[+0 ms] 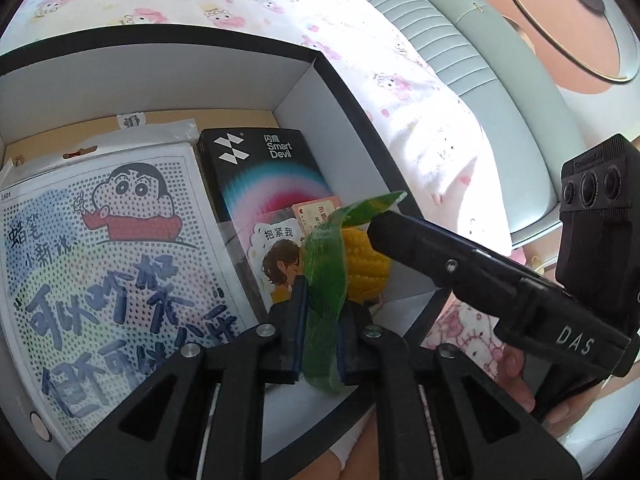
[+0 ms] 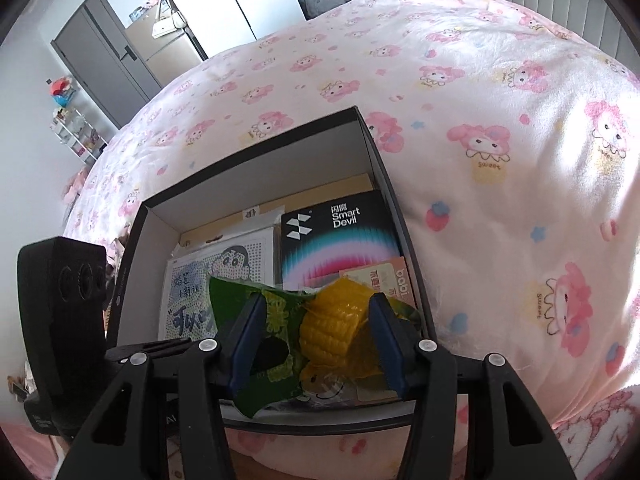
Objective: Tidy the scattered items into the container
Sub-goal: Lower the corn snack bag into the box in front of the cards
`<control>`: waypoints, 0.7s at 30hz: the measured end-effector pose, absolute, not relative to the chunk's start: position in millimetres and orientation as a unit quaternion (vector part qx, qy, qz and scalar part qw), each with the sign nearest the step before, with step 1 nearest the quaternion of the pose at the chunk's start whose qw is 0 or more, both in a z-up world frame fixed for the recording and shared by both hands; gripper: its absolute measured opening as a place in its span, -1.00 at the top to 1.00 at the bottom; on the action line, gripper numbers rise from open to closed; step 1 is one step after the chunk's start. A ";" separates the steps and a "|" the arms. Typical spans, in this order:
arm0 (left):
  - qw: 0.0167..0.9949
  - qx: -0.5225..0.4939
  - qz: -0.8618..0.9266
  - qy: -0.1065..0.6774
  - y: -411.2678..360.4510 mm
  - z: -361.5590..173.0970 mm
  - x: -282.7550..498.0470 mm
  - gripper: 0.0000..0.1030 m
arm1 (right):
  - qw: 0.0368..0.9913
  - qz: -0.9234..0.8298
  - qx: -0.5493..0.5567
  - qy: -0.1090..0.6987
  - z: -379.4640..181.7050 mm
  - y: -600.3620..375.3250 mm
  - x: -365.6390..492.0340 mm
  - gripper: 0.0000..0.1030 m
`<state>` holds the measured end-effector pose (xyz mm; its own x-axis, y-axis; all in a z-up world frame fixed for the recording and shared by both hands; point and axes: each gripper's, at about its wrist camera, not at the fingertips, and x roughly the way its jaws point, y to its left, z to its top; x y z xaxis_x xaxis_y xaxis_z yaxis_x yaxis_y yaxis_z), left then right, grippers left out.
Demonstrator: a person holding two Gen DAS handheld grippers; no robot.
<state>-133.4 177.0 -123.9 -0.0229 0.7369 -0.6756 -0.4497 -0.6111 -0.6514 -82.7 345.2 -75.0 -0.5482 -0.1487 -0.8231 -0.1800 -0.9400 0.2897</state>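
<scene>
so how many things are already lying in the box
3 at least: the cartoon sheet on the left, the Smart Devil pack at the far right, cards below it. More may be hidden underneath.

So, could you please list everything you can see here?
box: one, black outside, white inside, on quilt
corn: one, yellow in green wrapper, over box's near corner
Smart Devil pack: one, black, in box, right side
cartoon sheet: one, white-blue, in box, left side
cards: several, pink, in box by pack
quilt: one, pink-patterned, under box
headboard: one, pale green, beside quilt
door: one, grey, far left
left claw: one, black, on wrapper
right claw: one, black, around corn
</scene>
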 end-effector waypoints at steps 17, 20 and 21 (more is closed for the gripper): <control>0.404 -0.532 0.709 -0.226 142.8 -124.0 -146.5 0.67 | 0.007 0.867 -0.469 0.169 -80.5 338.5 -85.1 0.05; 0.385 -0.540 0.710 -0.238 137.8 -130.1 -150.8 0.68 | 0.013 0.860 -0.479 0.176 -87.0 340.0 -85.4 0.05; 0.385 -0.534 0.713 -0.241 136.5 -126.6 -149.6 0.68 | 0.013 0.860 -0.477 0.183 -86.8 341.8 -83.9 0.05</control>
